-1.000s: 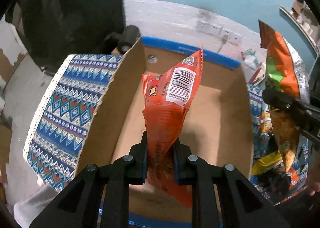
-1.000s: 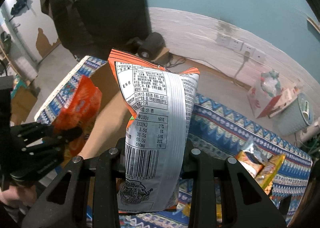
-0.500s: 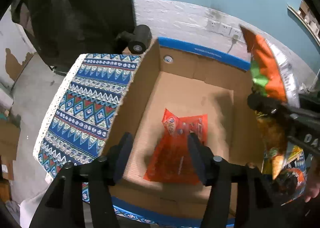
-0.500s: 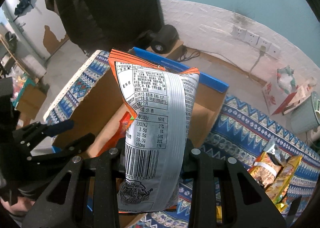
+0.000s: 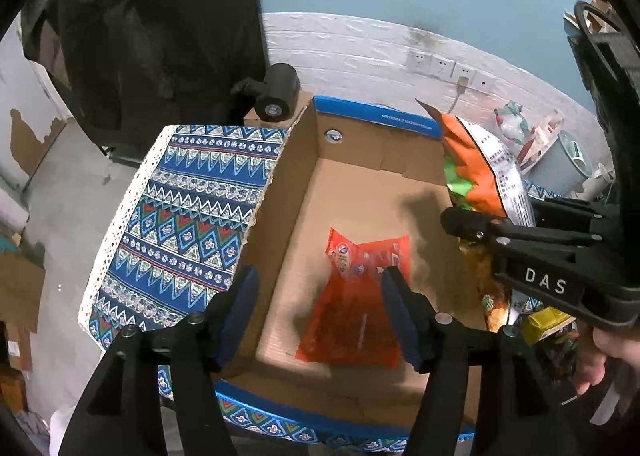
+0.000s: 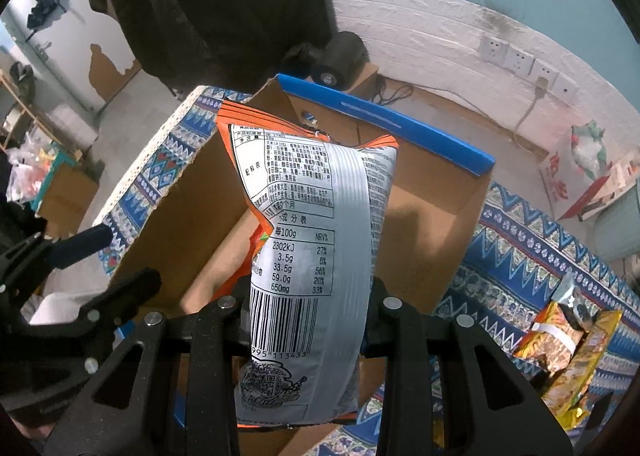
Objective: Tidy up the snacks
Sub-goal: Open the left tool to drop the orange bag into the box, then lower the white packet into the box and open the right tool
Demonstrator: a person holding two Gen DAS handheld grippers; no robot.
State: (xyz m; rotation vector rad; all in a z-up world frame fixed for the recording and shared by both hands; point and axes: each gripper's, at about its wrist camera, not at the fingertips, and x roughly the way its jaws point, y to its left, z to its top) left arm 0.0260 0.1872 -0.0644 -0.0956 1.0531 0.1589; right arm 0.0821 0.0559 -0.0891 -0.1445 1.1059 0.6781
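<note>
Right wrist view: the right gripper (image 6: pixel 306 320) has its jaws clamped low on a light, puffy, crushable bag (image 6: pixel 310 256) above the box (image 6: pixel 436 256), while the left gripper (image 5: pixel 322 314) gapes empty over a red pack (image 5: pixel 358 308) lying inside.

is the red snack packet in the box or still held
In the box. The red packet lies flat on the cardboard box floor, and the left gripper above it is open, touching nothing.

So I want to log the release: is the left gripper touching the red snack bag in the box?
Apart. In the left wrist view the left gripper has open jaws, and the red snack bag lies flat on the cardboard box floor below them.
</note>
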